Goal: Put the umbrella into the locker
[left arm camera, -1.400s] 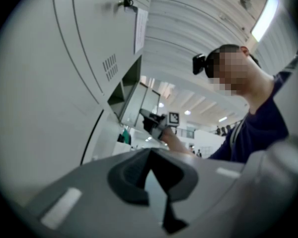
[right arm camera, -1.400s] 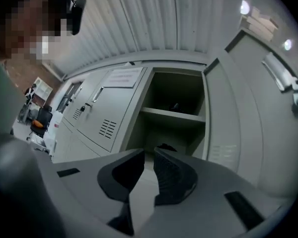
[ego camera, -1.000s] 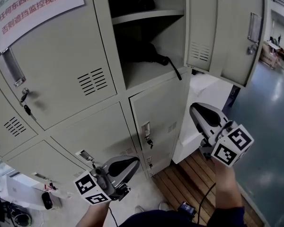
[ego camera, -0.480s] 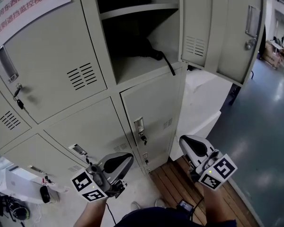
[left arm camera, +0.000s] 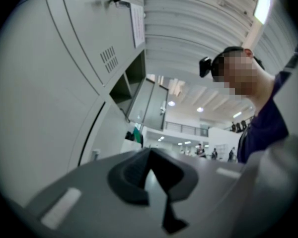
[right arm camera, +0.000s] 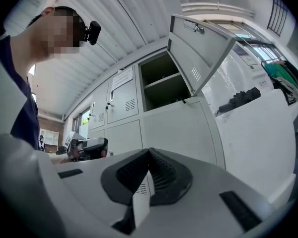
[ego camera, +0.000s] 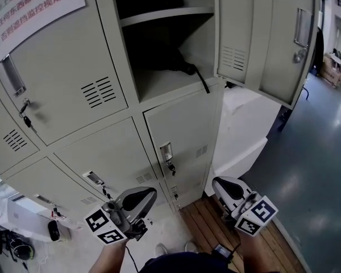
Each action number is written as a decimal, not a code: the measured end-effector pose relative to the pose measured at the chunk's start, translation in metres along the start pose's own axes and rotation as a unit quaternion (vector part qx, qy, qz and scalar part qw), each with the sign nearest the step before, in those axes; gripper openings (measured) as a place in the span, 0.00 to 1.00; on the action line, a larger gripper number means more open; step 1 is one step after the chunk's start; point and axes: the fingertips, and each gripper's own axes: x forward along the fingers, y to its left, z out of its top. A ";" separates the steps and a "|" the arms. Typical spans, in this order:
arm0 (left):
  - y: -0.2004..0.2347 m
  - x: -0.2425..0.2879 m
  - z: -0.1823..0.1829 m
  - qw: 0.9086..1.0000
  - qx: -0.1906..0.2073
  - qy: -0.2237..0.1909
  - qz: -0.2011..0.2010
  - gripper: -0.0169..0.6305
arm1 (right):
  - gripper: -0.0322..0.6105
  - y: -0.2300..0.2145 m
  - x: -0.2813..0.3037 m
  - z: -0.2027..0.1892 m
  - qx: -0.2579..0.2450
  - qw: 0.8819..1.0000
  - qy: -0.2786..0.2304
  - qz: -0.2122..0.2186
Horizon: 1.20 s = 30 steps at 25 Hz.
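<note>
**A:** Head view first. Was there any writing?

**B:** A white sign was stuck on the upper left door, in red Chinese print. Its bottom line read "否则遮挡监控视角!"; the lines above were cut by the edge. Each gripper's cube bore black-and-white square markers.

**A:** And the umbrella?

**B:** The black umbrella lay inside the open locker, under the shelf. Its strap hung over the front lip. The door stood swung out to the right. The left gripper and right gripper were both low, well apart from the umbrella.

**A:** What else was around?

**B:** Keys hung from a shut door's lock. A white cabinet stood just beside the lockers. There were wooden planks below and a glossy grey-blue floor to the right.

**A:** Left gripper view?

**B:** The left gripper's jaws were pressed together, holding nothing. The lockers rose on the left, and the sign there was too small to read. The person, wearing a head camera, filled the right side. Beyond was a bright hall with ceiling lights.

**A:** Right gripper view?

**B:** The right gripper's jaws were closed too, and empty. The open locker stood ahead with its door angled out. The left gripper showed low at the left. A dark bundle sat on top of the cabinet. No print was legible there.
</note>
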 end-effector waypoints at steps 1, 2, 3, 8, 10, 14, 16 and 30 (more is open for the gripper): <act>-0.001 0.000 0.000 1.000 0.001 0.000 0.000 0.03 | 0.06 0.000 0.000 -0.001 0.003 1.000 0.000 0.001; -0.001 0.001 0.000 1.000 0.001 0.000 0.000 0.03 | 0.06 0.001 0.000 -0.002 0.005 1.000 0.000 0.002; -0.002 0.001 0.001 1.000 0.002 -0.001 0.000 0.03 | 0.06 0.002 0.000 -0.003 0.006 1.000 0.001 0.003; -0.005 0.000 0.002 1.000 0.003 -0.001 -0.001 0.03 | 0.06 0.009 0.003 -0.005 0.007 1.000 0.004 0.011; -0.005 0.000 0.001 1.000 0.003 0.000 -0.003 0.03 | 0.06 0.011 0.004 -0.006 0.010 1.000 0.003 0.012; -0.008 0.001 -0.003 1.000 0.000 0.004 -0.010 0.03 | 0.06 0.015 0.007 -0.009 0.016 1.000 0.003 0.014; -0.008 0.002 -0.004 1.000 0.000 0.005 -0.013 0.03 | 0.06 0.017 0.008 -0.010 0.015 1.000 0.004 0.014; -0.006 -0.001 0.000 1.000 -0.001 0.004 -0.026 0.03 | 0.06 0.025 0.016 -0.011 0.012 1.000 0.008 0.010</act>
